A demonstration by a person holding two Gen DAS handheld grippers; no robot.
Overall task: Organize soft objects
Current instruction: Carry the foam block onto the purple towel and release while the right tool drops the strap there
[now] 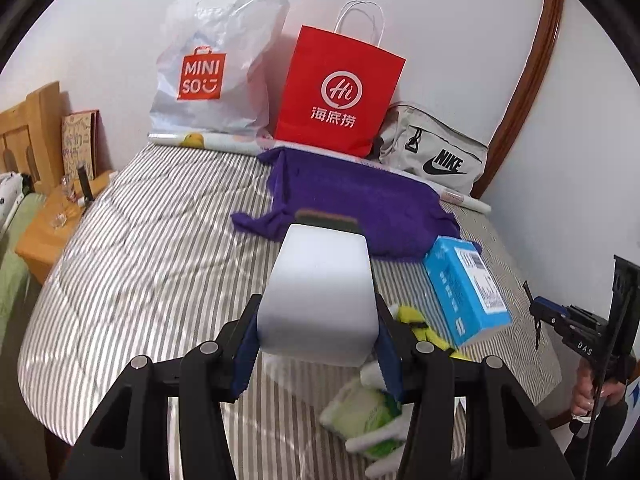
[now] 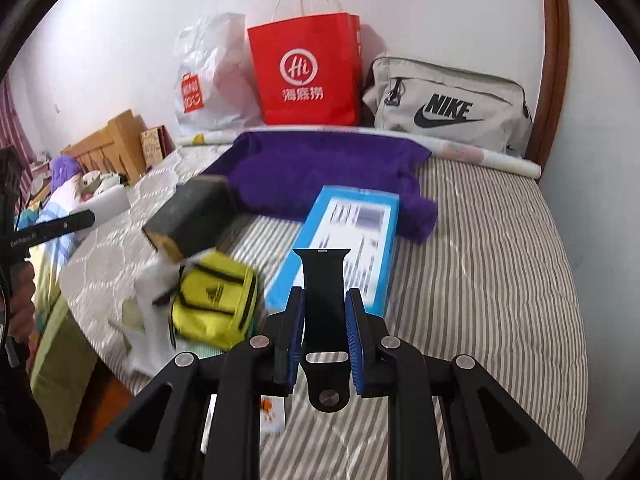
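Note:
My left gripper (image 1: 318,322) is shut on a white sponge block (image 1: 320,288) with a dark scouring face at its far end, held above the striped bed. The same sponge (image 2: 188,212) shows blurred at the left of the right wrist view. My right gripper (image 2: 325,312) is shut on a black watch strap (image 2: 325,280), held over the bed near a blue box (image 2: 340,240). A purple towel (image 1: 352,200) lies spread at the back of the bed. A yellow pouch (image 2: 216,300) and a white-green soft pack (image 1: 368,412) lie near the front edge.
A red paper bag (image 1: 336,92), a white Miniso plastic bag (image 1: 212,68) and a grey Nike bag (image 1: 436,152) stand against the wall. A rolled poster (image 2: 480,156) lies behind the towel. A wooden headboard (image 1: 32,128) is at the left. The blue box (image 1: 464,288) is right of the sponge.

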